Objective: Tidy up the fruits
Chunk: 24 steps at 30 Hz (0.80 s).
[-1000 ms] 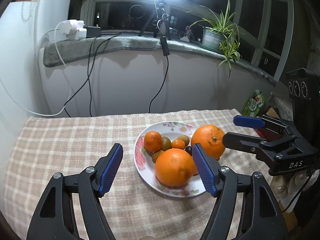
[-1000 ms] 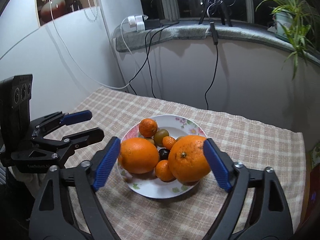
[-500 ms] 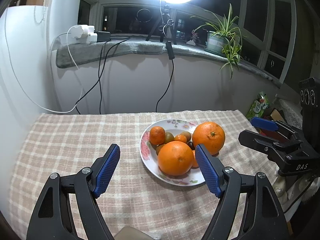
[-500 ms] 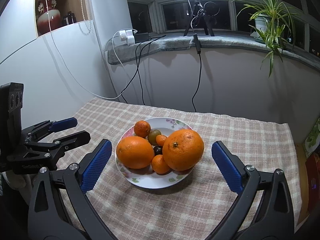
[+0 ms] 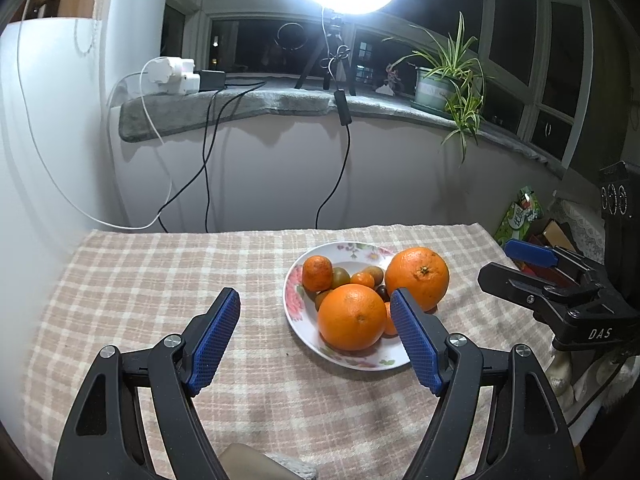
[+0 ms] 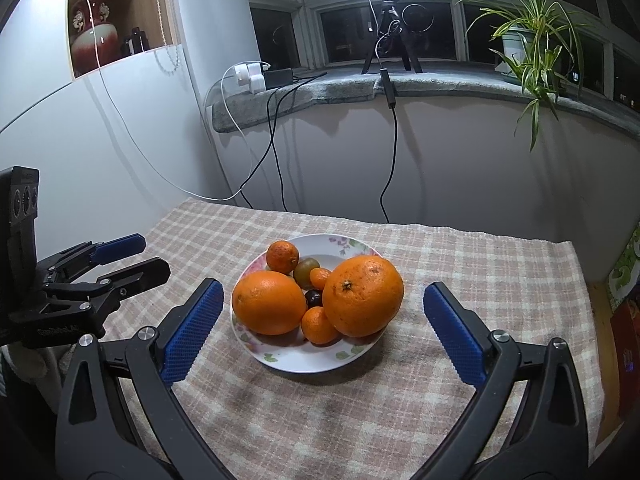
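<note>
A white floral plate (image 6: 304, 364) sits mid-table on the checked cloth, piled with fruit. On it are two big oranges, one on the left (image 6: 269, 303) and one on the right (image 6: 362, 297), plus mandarins (image 6: 283, 257), a greenish tomato (image 6: 306, 272) and a dark plum (image 6: 314, 298). My right gripper (image 6: 322, 287) is open wide, short of the plate, its pads clear of the fruit. My left gripper (image 5: 314, 296) is also open and empty, left of the plate (image 5: 360, 360), its right pad beside the near orange (image 5: 352, 317). Each gripper shows in the other's view: left (image 6: 151, 255), right (image 5: 498, 260).
The checked cloth (image 5: 160, 280) covers the table up to a curved wall. Cables (image 5: 208, 160) hang from the sill, which holds a ring light tripod (image 6: 386, 52), chargers (image 5: 172, 76) and a potted plant (image 5: 444, 80). Boxes (image 5: 520, 216) stand past the table's right edge.
Both grippers have drawn back from the plate, which now looks smaller. The right jaws, which flanked the two big oranges closely, have spread wide apart. The fruit has not moved.
</note>
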Each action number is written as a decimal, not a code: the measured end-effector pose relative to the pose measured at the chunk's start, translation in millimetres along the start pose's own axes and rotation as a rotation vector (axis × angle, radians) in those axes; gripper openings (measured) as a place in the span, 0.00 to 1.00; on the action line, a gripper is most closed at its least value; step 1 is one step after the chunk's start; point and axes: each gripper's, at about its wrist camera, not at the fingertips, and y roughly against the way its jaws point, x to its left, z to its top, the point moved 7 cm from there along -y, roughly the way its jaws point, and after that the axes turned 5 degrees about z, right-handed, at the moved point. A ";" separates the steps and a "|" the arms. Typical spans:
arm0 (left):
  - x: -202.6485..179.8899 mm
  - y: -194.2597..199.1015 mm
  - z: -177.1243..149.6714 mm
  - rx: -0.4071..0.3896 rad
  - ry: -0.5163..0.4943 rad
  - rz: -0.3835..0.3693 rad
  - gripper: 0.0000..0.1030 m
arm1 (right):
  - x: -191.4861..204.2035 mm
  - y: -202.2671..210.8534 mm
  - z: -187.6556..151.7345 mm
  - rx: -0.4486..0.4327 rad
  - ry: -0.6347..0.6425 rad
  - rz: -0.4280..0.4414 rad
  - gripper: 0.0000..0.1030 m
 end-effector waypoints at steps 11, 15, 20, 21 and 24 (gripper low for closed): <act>-0.7 2.6 1.0 -0.009 -0.004 0.014 0.75 | 0.5 -0.1 -0.7 0.000 -0.003 -0.001 0.99; -2.5 2.6 0.7 -0.013 -0.012 0.019 0.75 | 0.9 0.2 -3.0 0.005 -0.004 0.000 0.99; -2.9 2.7 0.8 -0.015 -0.012 0.019 0.75 | 0.6 -0.6 -4.5 0.010 -0.006 0.000 0.99; -3.2 2.5 1.0 -0.017 -0.013 0.019 0.75 | 0.4 -0.4 -4.7 0.010 -0.006 0.000 0.99; -3.8 1.8 1.1 -0.015 -0.012 0.017 0.75 | -0.3 -2.6 -4.5 0.013 -0.009 -0.003 0.99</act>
